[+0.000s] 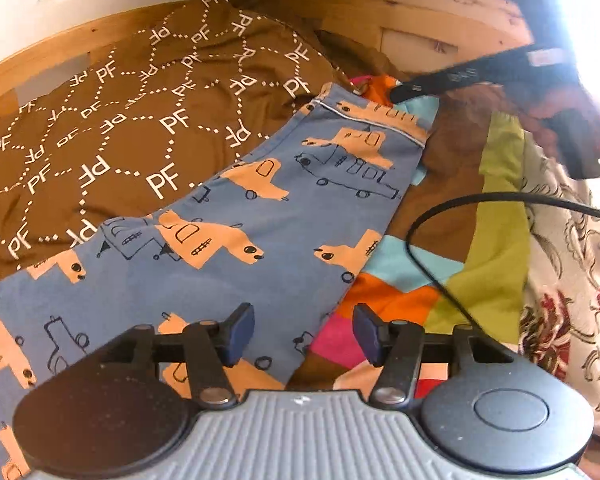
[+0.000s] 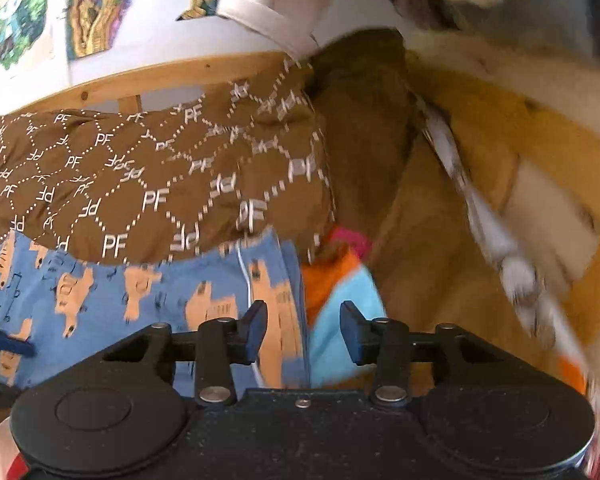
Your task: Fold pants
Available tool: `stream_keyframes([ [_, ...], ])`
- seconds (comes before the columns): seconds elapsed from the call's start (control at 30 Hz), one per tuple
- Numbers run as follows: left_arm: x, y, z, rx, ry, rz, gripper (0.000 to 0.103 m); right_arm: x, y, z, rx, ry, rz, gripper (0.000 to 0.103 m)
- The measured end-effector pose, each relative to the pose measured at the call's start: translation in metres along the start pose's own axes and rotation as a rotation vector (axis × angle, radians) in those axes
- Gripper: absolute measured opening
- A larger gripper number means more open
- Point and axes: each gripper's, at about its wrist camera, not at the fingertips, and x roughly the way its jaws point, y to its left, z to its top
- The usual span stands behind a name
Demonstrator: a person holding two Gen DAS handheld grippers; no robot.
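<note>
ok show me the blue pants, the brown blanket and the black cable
blue pants [image 1: 228,280], left wrist view, middle of the leg
brown blanket [image 2: 140,168], right wrist view, lettered top
black cable [image 1: 500,198], left wrist view, upper curve

One pair of blue truck-print pants, one brown PF-print cloth, one multicoloured patchwork blanket, one black cable, two grippers: left gripper, right gripper.
</note>
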Motion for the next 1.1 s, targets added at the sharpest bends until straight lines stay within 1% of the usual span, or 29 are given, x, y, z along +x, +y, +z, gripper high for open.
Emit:
stream_keyframes([
  [0.1, -0.006, 0.002, -0.006, -0.038, -0.019, 0.051, 0.073, 0.023, 0.007, 0.017, -0.058, -0.007, 0.025, 0.045],
  [0.2, -0.009, 0.007, -0.014, -0.086, -0.020, 0.099, 0.073, 0.051, 0.012, 0.031, -0.078, -0.003, 0.051, 0.044],
  [0.23, -0.010, 0.009, -0.017, -0.104, -0.016, 0.113, 0.073, 0.059, 0.013, 0.033, -0.080, 0.000, 0.054, 0.041],
  [0.3, -0.012, 0.015, -0.022, -0.143, -0.012, 0.136, 0.073, 0.071, 0.018, 0.037, -0.104, 0.010, 0.055, 0.034],
  [0.33, -0.013, 0.017, -0.025, -0.160, -0.015, 0.140, 0.074, 0.073, 0.021, 0.037, -0.120, 0.008, 0.054, 0.029],
  [0.4, -0.016, 0.022, -0.028, -0.193, -0.029, 0.147, 0.076, 0.071, 0.027, 0.035, -0.172, -0.005, 0.037, 0.017],
  [0.43, -0.018, 0.025, -0.030, -0.214, -0.038, 0.152, 0.078, 0.069, 0.029, 0.033, -0.192, -0.011, 0.025, 0.008],
  [0.47, -0.020, 0.027, -0.030, -0.237, -0.046, 0.154, 0.078, 0.065, 0.030, 0.032, -0.207, -0.020, 0.013, 0.005],
  [0.57, -0.025, 0.036, -0.032, -0.303, -0.082, 0.146, 0.079, 0.053, 0.026, 0.033, -0.213, -0.063, -0.037, 0.004],
  [0.6, -0.027, 0.040, -0.032, -0.323, -0.095, 0.152, 0.082, 0.051, 0.025, 0.034, -0.207, -0.069, -0.046, 0.004],
  [0.63, -0.028, 0.044, -0.032, -0.345, -0.105, 0.171, 0.085, 0.050, 0.023, 0.035, -0.200, -0.069, -0.046, 0.004],
  [0.7, -0.026, 0.051, -0.031, -0.380, -0.098, 0.212, 0.085, 0.056, 0.023, 0.034, -0.209, -0.047, -0.039, 0.005],
  [0.73, -0.023, 0.056, -0.030, -0.396, -0.084, 0.236, 0.085, 0.063, 0.025, 0.032, -0.229, -0.025, -0.033, 0.009],
  [0.77, -0.022, 0.059, -0.030, -0.408, -0.072, 0.254, 0.085, 0.067, 0.026, 0.030, -0.238, -0.018, -0.037, 0.019],
  [0.8, -0.021, 0.063, -0.030, -0.418, -0.064, 0.269, 0.085, 0.068, 0.027, 0.029, -0.232, -0.024, -0.044, 0.024],
  [0.83, -0.024, 0.068, -0.030, -0.426, -0.065, 0.280, 0.085, 0.065, 0.027, 0.029, -0.207, -0.041, -0.057, 0.035],
  [0.87, -0.026, 0.073, -0.029, -0.429, -0.073, 0.287, 0.085, 0.060, 0.027, 0.029, -0.183, -0.062, -0.064, 0.049],
  [0.9, -0.030, 0.078, -0.029, -0.430, -0.084, 0.296, 0.085, 0.053, 0.028, 0.030, -0.157, -0.088, -0.065, 0.056],
  [0.93, -0.034, 0.084, -0.028, -0.429, -0.094, 0.311, 0.085, 0.046, 0.030, 0.030, -0.147, -0.108, -0.063, 0.066],
  [0.97, -0.037, 0.090, -0.025, -0.429, -0.102, 0.333, 0.085, 0.041, 0.035, 0.029, -0.151, -0.117, -0.060, 0.073],
  [1.0, -0.039, 0.098, -0.022, -0.428, -0.108, 0.358, 0.085, 0.036, 0.041, 0.027, -0.163, -0.123, -0.045, 0.075],
  [1.07, -0.044, 0.116, -0.015, -0.435, -0.115, 0.469, 0.082, 0.031, 0.053, 0.020, -0.180, -0.106, 0.014, 0.085],
  [1.1, -0.048, 0.126, -0.011, -0.433, -0.118, 0.519, 0.080, 0.031, 0.061, 0.016, -0.185, -0.086, 0.056, 0.085],
])
